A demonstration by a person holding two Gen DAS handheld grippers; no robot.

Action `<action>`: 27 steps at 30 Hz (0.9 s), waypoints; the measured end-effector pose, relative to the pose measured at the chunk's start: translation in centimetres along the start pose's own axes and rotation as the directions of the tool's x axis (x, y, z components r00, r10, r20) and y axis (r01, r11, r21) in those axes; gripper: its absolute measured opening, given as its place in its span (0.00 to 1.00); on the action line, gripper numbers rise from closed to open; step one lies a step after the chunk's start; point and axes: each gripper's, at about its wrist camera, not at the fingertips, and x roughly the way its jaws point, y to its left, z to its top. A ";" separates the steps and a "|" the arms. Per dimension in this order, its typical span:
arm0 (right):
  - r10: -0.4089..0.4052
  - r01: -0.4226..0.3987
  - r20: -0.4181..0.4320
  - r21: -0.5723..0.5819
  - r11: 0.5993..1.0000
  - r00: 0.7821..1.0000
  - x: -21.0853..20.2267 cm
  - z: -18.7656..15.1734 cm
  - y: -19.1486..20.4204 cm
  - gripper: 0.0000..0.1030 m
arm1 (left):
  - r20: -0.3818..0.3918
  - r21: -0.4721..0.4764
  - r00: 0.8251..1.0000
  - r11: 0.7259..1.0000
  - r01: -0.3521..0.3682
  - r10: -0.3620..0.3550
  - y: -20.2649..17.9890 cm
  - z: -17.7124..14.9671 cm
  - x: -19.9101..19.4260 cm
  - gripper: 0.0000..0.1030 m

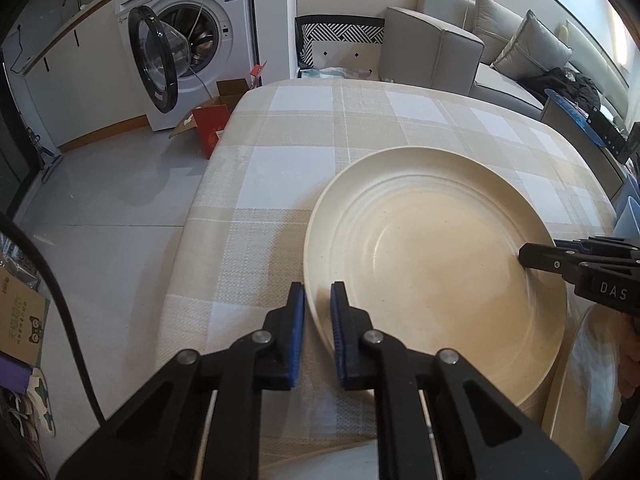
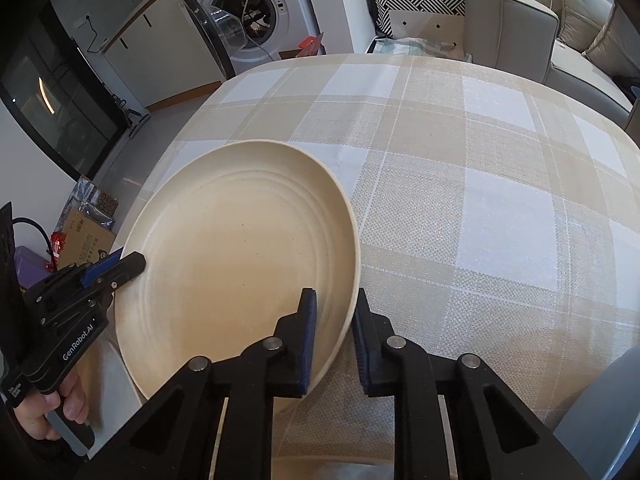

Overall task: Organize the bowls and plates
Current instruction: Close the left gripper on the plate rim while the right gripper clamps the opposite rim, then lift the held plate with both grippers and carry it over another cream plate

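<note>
Checked cloth covers the surface. At its near edge, the left claw has its two pads on either side of the cream plate rim, nearly closed. The right claw straddles the opposite rim the same way. Beyond both claws, across the surface, a washing machine stands with its door open.
</note>
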 end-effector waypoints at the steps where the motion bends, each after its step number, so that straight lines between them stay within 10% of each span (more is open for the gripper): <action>1: 0.001 -0.001 0.001 0.002 1.000 1.000 0.0 0.0 0.0 0.16 | 0.000 0.001 1.000 1.000 -0.004 0.004 -0.1 0.0 0.0 0.10; 27: 0.001 -0.001 0.014 0.004 1.000 1.000 -1.8 0.1 0.3 0.15 | 0.021 0.013 0.999 0.999 -0.033 0.033 -0.7 0.7 -2.4 0.09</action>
